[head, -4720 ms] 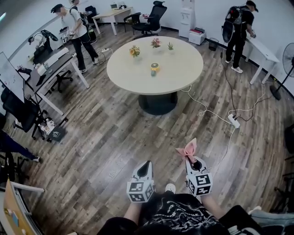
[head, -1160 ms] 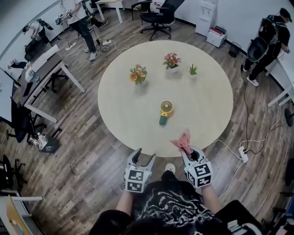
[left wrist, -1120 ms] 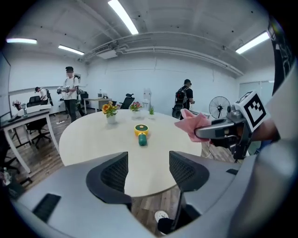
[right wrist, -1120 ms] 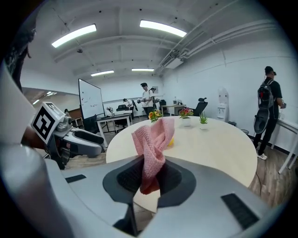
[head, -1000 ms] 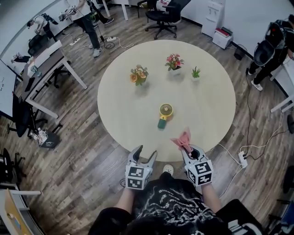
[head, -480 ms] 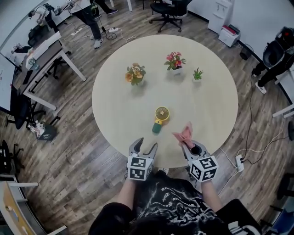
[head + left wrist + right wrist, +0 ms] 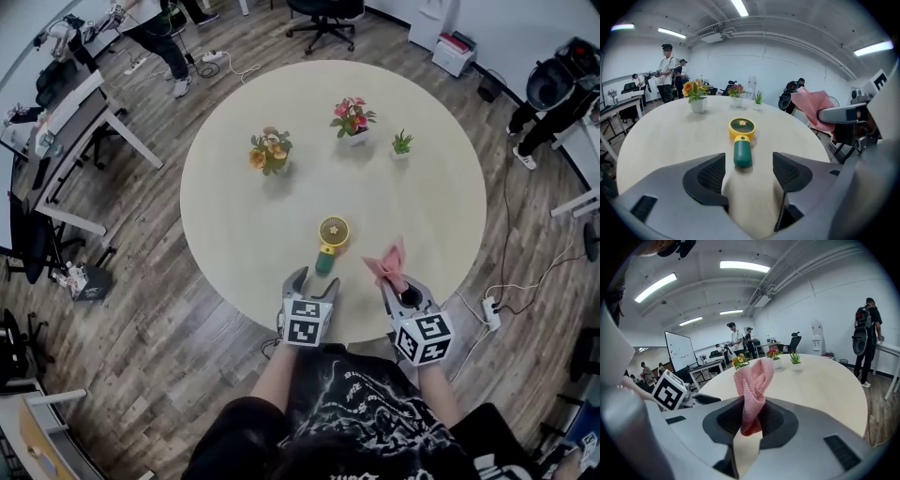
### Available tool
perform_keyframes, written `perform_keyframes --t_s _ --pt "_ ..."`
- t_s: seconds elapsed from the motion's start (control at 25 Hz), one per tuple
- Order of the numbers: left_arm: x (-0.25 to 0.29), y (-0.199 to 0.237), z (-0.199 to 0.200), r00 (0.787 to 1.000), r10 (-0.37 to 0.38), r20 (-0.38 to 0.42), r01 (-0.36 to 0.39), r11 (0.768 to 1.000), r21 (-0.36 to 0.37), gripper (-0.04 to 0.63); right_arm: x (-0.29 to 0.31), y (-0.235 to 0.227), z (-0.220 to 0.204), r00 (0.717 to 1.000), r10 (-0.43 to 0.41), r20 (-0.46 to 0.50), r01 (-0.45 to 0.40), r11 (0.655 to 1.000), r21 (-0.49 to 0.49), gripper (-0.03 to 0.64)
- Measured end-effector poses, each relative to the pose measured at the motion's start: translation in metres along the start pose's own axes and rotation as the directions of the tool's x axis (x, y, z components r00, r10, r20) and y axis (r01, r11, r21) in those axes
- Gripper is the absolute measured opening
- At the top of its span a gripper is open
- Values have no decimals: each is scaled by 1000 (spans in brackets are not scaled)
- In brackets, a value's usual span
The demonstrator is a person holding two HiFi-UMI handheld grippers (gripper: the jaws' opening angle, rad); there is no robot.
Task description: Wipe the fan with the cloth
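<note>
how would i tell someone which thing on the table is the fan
Look at the big round table. Three small potted plants stand on its far side; the fan lies alone, closer to the near edge. It is the only thing lying flat, with a round yellow head and a dark green handle.

Round beige table (image 7: 244, 206) on wood-plank floor (image 7: 159, 337), desks (image 7: 80, 108) and office chair (image 7: 319, 11) around, ceiling strip lights (image 7: 743, 266)

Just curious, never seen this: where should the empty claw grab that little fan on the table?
By the green handle, from the near side: the fan lies flat with that narrow handle pointing at the open left claw, leaving the yellow head free.
</note>
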State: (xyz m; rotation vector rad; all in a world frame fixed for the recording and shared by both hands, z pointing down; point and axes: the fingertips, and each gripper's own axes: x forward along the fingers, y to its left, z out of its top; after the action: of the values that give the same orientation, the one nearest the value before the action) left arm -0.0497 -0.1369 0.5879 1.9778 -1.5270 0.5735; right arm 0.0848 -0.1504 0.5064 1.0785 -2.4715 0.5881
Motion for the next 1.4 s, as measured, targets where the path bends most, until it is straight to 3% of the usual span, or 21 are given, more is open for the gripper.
perform_keyframes --t_s 0.16,0.4,0.52,0.6,0.68,0.76,0.92,1.16,1.24,1.4 --pt "18 7 -6 998 -13 -59 12 1000 -11 328 5 9 -4 999 5 -35 -6 999 -38 81" --pt "33 12 -8 993 -1 -118 8 998 60 325 12 17 -7 992 85 -98 -87 996 -20 81" --pt "36 21 -14 990 49 -135 -37 995 91 239 17 14 -4 992 75 -99 -77 997 -13 81" --pt "37 23 -13 991 49 -124 -36 994 105 230 22 13 -5 990 74 -118 -76 997 -10 83" --pt "37 23 -13 992 39 -118 -25 993 119 222 27 15 -10 982 94 -162 -94 996 3 83" --pt "37 22 -13 992 22 -123 -5 990 138 173 31 20 -16 969 126 -213 -127 992 9 83" --pt "36 23 -14 989 -14 -144 36 988 151 172 42 37 -21 934 196 -298 -224 972 -65 80" --pt "27 22 -21 981 -69 -182 105 974 201 170 68 67 -4 913 282 -296 -333 933 -138 66" --pt "23 21 -25 976 -90 -199 135 965 225 170 78 74 -8 887 302 -349 -361 925 -120 61" --pt "14 22 -33 964 -126 -233 187 947 261 170 98 100 -28 795 384 -469 -454 890 -41 58"
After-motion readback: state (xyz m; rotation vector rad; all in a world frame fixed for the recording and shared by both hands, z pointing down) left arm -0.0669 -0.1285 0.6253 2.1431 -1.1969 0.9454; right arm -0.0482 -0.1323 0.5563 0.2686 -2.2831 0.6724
